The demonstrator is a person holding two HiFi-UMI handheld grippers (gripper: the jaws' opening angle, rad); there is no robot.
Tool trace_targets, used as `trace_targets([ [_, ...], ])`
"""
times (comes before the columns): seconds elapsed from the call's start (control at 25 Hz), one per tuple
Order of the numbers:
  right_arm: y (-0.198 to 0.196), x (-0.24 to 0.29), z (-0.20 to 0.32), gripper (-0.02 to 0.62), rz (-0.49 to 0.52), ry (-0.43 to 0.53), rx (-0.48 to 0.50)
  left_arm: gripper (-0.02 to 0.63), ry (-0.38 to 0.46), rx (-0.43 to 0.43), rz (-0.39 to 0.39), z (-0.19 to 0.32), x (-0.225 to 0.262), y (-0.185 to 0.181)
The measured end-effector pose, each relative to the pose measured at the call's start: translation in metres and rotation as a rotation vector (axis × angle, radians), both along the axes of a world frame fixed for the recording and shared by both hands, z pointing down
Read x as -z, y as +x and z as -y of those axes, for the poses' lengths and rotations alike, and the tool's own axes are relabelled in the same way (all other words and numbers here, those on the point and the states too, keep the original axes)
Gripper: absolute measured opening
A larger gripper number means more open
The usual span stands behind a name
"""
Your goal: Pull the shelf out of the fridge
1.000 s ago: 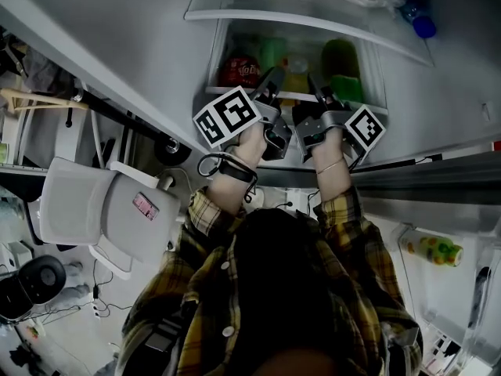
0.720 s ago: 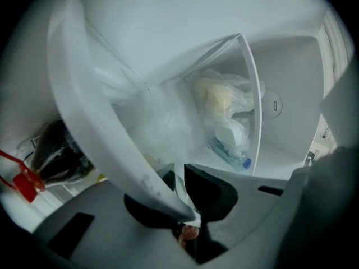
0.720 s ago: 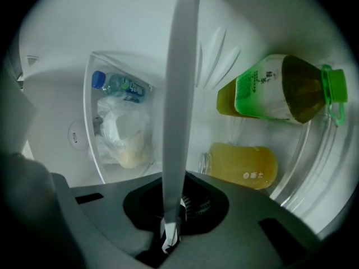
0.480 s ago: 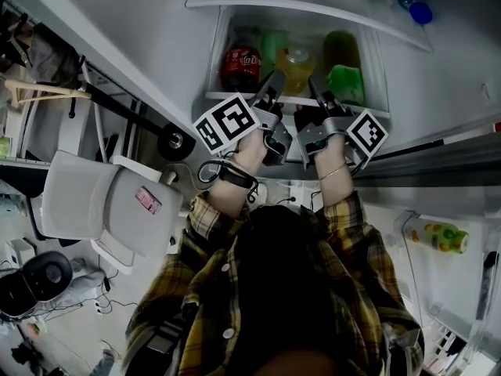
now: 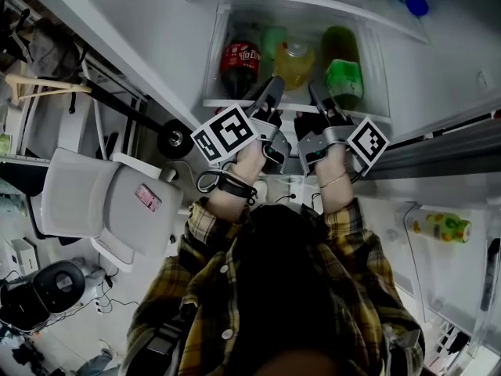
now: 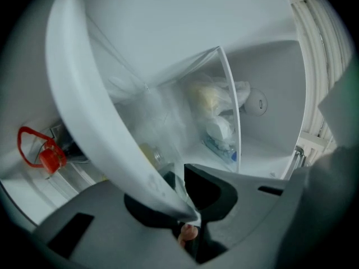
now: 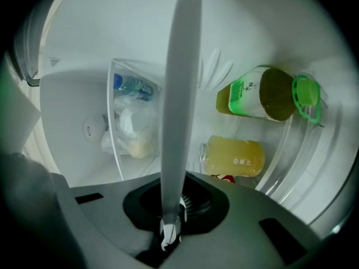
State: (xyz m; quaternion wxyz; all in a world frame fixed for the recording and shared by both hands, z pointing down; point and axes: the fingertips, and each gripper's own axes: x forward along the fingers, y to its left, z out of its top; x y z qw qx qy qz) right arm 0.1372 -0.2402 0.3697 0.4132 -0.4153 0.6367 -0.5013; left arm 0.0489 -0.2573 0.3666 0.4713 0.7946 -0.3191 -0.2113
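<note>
The fridge shelf is a clear pane with a white front rim, low in the open fridge. Both grippers clamp that rim side by side. In the head view my left gripper is shut on the rim left of centre and my right gripper is shut on it just to the right. In the left gripper view the white rim slants down into the shut jaws. The rim runs straight up from the shut jaws in the right gripper view.
A red cola bottle, a yellow juice bottle and a green tea bottle lie behind the rim. An upper shelf overhangs. A clear drawer holds a bag. A white chair stands to the left, the fridge door to the right.
Both grippers keep their hold on the rim. The view has shifted so that more of the three bottles shows behind it.
</note>
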Motion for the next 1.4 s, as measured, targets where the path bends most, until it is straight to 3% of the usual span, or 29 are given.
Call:
trace_targets([
  [1.4,-0.021,0.008,-0.079,0.032,-0.052,0.023,0.015,0.063,-0.007,-0.021,-0.072,-0.077,0.007,-0.02],
])
